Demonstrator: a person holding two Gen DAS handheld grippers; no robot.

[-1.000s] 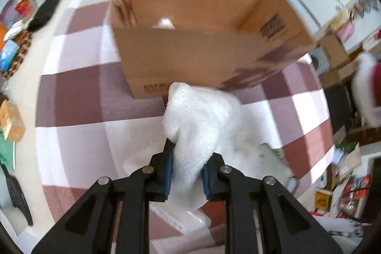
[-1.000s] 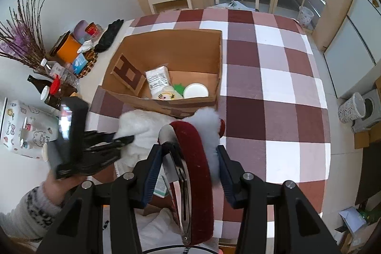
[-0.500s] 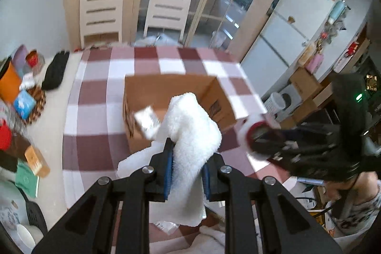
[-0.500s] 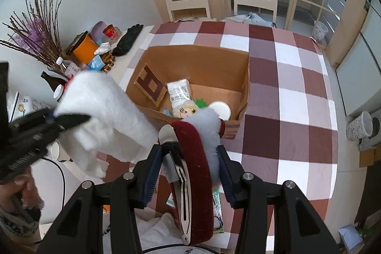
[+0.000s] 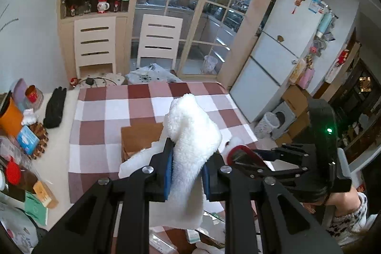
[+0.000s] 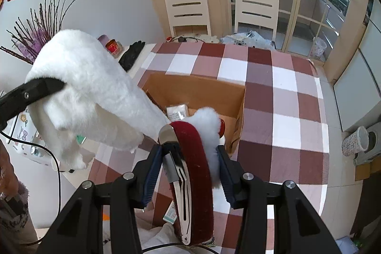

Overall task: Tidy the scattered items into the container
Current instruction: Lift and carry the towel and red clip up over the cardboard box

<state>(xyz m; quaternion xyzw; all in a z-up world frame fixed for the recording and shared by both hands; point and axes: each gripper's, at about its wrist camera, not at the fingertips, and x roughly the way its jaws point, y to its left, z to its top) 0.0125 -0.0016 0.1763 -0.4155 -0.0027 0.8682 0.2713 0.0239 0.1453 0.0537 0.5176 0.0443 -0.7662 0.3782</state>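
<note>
Above checkered cloth (image 6: 281,77), tools pinch fluffy fleece (image 5: 193,132), velvet clip (image 6: 197,158).

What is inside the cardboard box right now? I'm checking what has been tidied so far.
In the box only a white printed packet shows. The white fleece and the red clip in the right gripper cover the rest of the floor.

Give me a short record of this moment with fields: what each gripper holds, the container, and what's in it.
left gripper: shut on white fleece cloth, lifted above the table
right gripper: shut on red hair clip with white fluff
container: open cardboard box on checked tablecloth
box contents: a white packet shows; the rest is hidden
</note>
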